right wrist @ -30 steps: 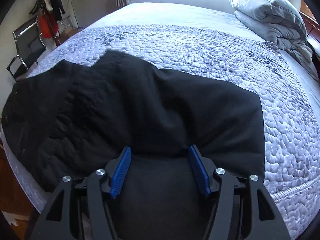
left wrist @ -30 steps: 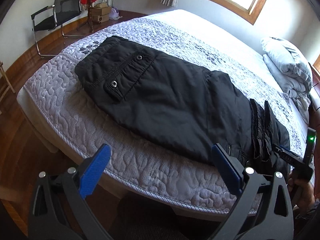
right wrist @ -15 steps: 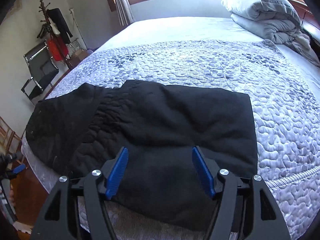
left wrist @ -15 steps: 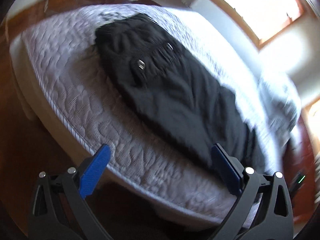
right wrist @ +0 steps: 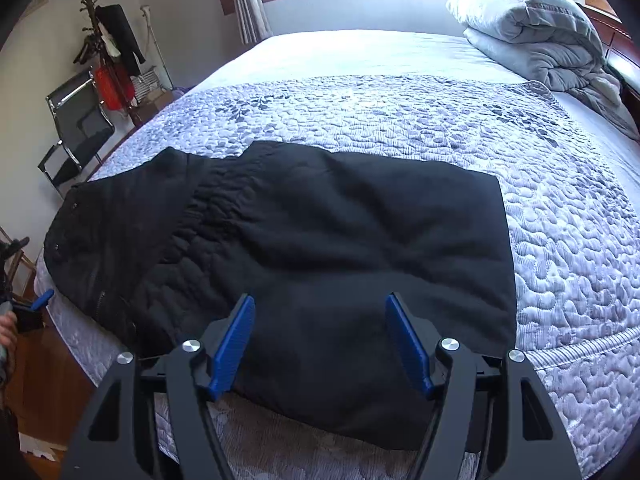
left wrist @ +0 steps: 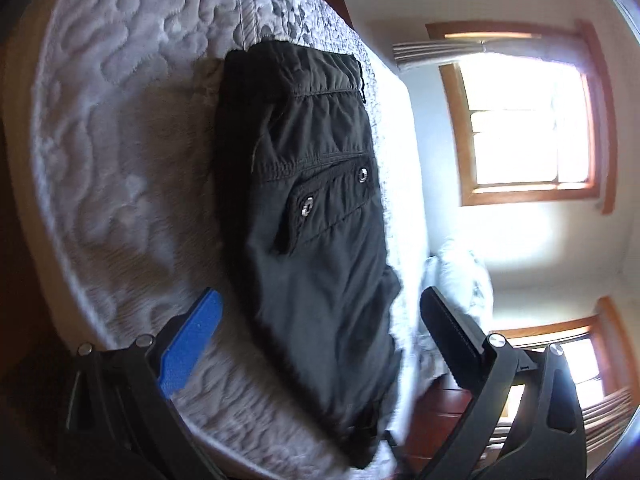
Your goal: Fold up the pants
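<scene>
Left wrist: pants (left wrist: pixel 312 240) pocket snaps (left wrist: pixel 308 206)

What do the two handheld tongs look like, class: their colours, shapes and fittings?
Both tongs are matte black plastic frames with triangular cut-outs and round silver bolt heads at the pivots. The right tongs carry two long, ribbed blue pads on their inner faces. The left tongs have the same build; one blue pad faces the camera, while the other finger shows its black, toothed back edge.
</scene>
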